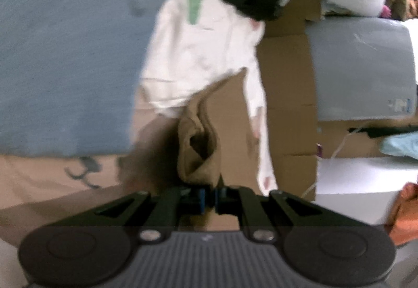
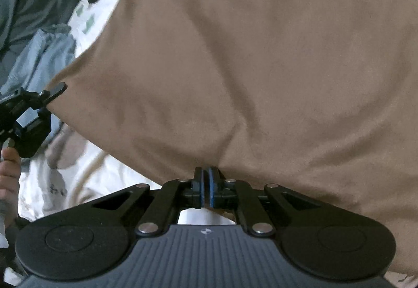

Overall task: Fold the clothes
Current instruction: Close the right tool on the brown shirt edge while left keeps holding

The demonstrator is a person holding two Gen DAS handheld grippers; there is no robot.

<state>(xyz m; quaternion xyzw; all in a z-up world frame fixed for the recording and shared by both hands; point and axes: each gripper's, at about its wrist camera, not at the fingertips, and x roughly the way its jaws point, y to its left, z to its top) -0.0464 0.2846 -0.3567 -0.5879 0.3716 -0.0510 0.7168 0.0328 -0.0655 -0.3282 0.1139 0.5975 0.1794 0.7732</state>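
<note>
Both tongs clamped on one brown garment. Right tongs, low centre of the right view, pinched tight on the cloth's near edge, blue pads pressed together with fabric bunched between. Left tongs, bottom centre of the left view, likewise squeezed nearly closed, nipping a puckered corner of the same brown cloth that rises just above the pads. Seen again at the left edge of the right view, gripping the garment's left corner, a hand below on the handle.

Garment stretched between the two grips, filling most of the right view, spread wide over a white patterned bedsheet. Looks lifted or at least drawn taut at the near edge; hard to tell how much still rests on the bed.

Progress, by the look of it: early. Edge secured at two points, no crease or doubled layer visible yet. Fold itself still ahead, then smoothing. Grey-blue clothes heaped at the upper left, apparently waiting.
</note>
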